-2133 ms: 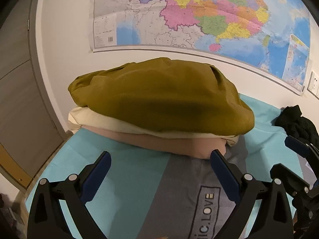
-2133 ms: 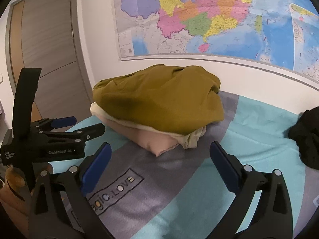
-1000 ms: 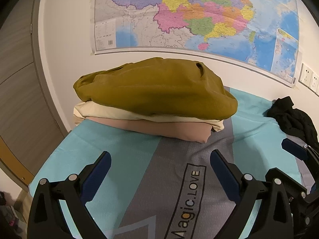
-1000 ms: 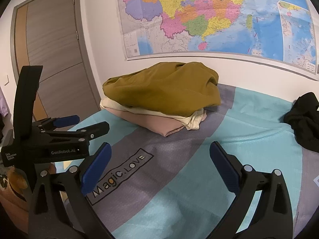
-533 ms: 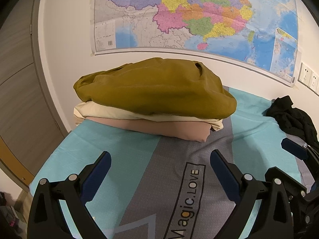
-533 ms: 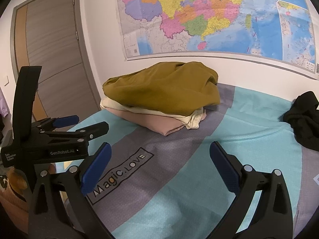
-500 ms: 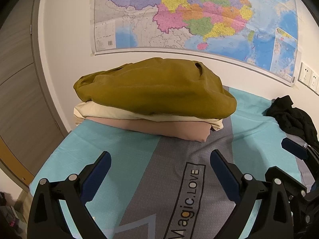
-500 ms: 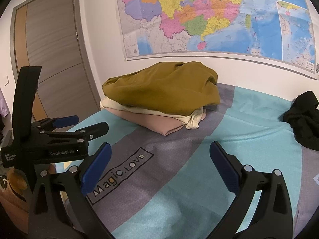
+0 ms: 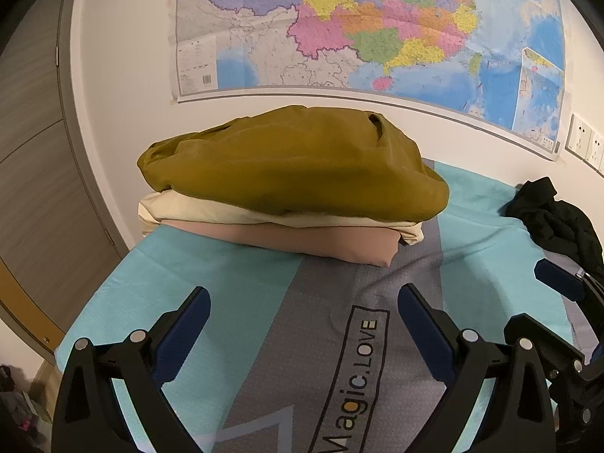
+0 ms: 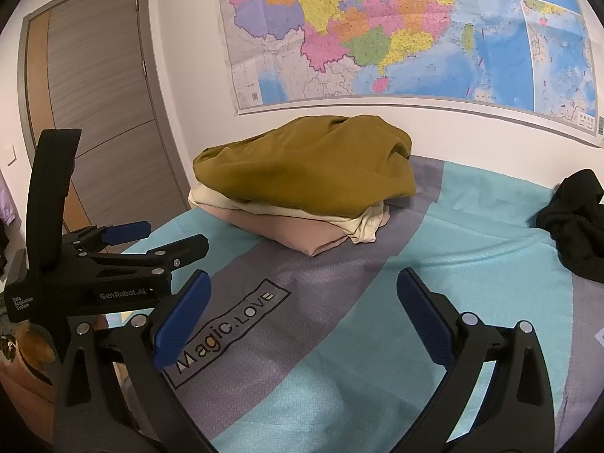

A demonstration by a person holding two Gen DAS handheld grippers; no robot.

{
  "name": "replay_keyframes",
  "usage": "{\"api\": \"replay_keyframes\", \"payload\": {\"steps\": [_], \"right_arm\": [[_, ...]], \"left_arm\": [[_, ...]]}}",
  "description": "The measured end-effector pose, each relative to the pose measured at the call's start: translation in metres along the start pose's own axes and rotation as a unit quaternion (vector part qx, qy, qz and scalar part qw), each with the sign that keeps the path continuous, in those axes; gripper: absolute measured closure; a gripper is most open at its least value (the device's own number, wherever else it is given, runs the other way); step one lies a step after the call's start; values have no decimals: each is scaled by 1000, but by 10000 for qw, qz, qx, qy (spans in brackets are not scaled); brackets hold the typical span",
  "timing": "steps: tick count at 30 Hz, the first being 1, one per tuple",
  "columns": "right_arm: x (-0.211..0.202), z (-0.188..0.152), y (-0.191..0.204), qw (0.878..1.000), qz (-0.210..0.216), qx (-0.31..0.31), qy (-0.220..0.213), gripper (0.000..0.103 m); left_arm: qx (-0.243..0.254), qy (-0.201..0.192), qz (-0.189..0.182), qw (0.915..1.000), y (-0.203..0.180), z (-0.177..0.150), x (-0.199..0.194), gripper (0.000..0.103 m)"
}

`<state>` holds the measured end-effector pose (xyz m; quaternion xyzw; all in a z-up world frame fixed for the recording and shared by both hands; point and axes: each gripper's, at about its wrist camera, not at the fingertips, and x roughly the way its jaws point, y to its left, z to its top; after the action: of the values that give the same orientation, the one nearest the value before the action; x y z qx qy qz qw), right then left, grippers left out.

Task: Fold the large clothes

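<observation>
A stack of folded clothes lies at the far end of the bed by the wall: an olive-mustard garment (image 9: 294, 166) on top, a cream one (image 9: 211, 211) under it, a pink one (image 9: 321, 239) at the bottom. The stack also shows in the right wrist view (image 10: 305, 173). A crumpled black garment (image 9: 558, 219) lies at the right, and shows in the right wrist view (image 10: 577, 222). My left gripper (image 9: 302, 309) is open and empty, above the bedspread short of the stack. My right gripper (image 10: 302, 294) is open and empty too. The left gripper shows in the right wrist view (image 10: 158, 238).
The bedspread (image 9: 234, 283) is teal and grey with a "Magic.LOVE" print (image 10: 226, 324). A large map (image 9: 377, 26) hangs on the white wall behind the stack. A grey door (image 10: 98, 113) stands at the left. Wall sockets (image 9: 585, 143) are at the right.
Both grippers drew back from the stack between 2.1 s and 1 s ago, so it looks smaller and more bedspread shows. Over the last half second nothing visibly moved.
</observation>
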<state>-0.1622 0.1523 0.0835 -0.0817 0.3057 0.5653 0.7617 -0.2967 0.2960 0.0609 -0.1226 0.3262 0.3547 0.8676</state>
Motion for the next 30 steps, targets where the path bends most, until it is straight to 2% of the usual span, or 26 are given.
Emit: {"api": "replay_keyframes", "payload": {"steps": [30], "right_arm": [[6, -1, -5, 10000, 10, 36, 49, 6]], "left_arm": [[44, 93, -60, 9999, -5, 2, 11, 7]]}}
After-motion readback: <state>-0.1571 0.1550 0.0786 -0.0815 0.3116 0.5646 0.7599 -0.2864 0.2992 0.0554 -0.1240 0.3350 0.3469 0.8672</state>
